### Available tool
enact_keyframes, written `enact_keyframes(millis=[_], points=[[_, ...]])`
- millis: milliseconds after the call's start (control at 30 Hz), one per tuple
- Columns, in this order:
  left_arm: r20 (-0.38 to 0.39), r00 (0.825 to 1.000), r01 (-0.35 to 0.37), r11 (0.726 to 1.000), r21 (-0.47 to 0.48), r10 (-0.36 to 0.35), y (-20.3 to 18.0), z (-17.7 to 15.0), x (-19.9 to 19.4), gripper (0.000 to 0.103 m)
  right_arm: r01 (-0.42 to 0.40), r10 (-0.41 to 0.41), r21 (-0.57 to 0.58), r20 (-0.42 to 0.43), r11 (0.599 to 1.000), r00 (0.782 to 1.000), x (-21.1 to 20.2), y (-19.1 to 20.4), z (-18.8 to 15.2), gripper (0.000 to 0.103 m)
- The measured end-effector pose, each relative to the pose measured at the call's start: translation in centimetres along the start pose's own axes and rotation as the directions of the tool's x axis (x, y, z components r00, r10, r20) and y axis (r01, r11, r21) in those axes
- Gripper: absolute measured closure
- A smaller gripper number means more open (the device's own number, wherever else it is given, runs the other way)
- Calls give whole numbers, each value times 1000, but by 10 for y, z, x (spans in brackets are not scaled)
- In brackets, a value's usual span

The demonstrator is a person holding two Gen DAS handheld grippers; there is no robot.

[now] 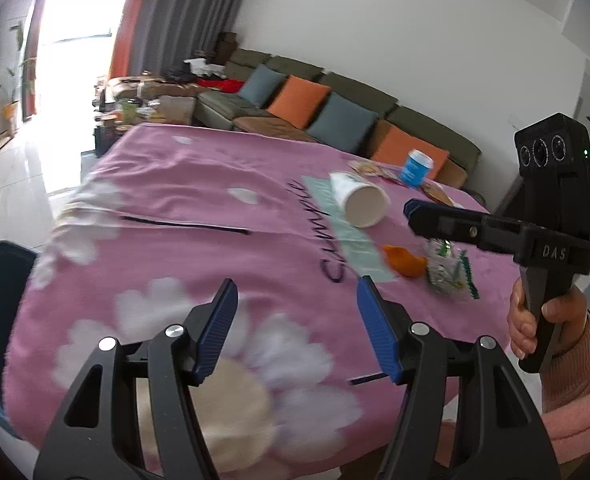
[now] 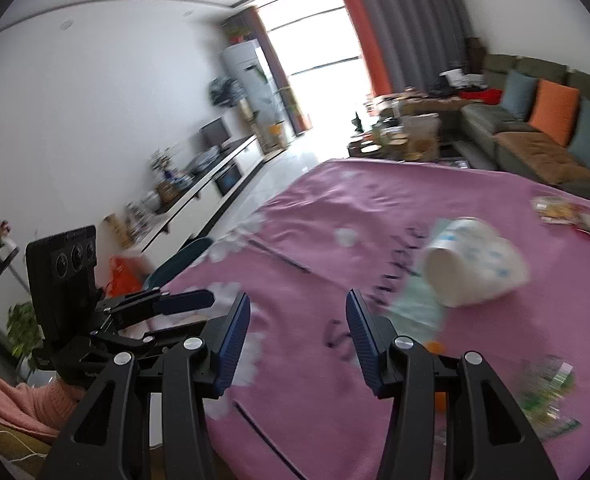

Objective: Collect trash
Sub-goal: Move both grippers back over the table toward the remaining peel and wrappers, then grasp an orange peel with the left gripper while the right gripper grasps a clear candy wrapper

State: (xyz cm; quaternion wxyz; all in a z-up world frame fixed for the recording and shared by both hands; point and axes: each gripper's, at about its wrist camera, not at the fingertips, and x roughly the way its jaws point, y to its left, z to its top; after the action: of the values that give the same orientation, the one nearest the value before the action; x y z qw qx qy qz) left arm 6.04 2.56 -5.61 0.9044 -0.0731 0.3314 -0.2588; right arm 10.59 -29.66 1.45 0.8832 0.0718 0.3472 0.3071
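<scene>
Left wrist view | left gripper [image 1: 297, 330] apart, empty | right gripper [image 2: 298, 342] apart, empty

We record two matching tools: the left gripper [image 1: 297, 316] and the right gripper [image 2: 298, 328], each with black plastic arms, silver screws and ribbed blue pads [image 1: 375, 328]. One black handle [image 1: 551, 280] is lettered "DAS". Sleeves [image 1: 575, 392]: pink knit.

"DAS" on the right gripper [image 1: 415, 216]; dark cursive lettering on the pink cloth [image 1: 175, 184], not legible.
</scene>
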Motion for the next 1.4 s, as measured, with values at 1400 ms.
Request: enact_keyframes(millis=[1400], points=[[-270,940,252,957,145,-206,-123,1,109,47,187,-214,367,34,911,976,-78,-155,-70,47]])
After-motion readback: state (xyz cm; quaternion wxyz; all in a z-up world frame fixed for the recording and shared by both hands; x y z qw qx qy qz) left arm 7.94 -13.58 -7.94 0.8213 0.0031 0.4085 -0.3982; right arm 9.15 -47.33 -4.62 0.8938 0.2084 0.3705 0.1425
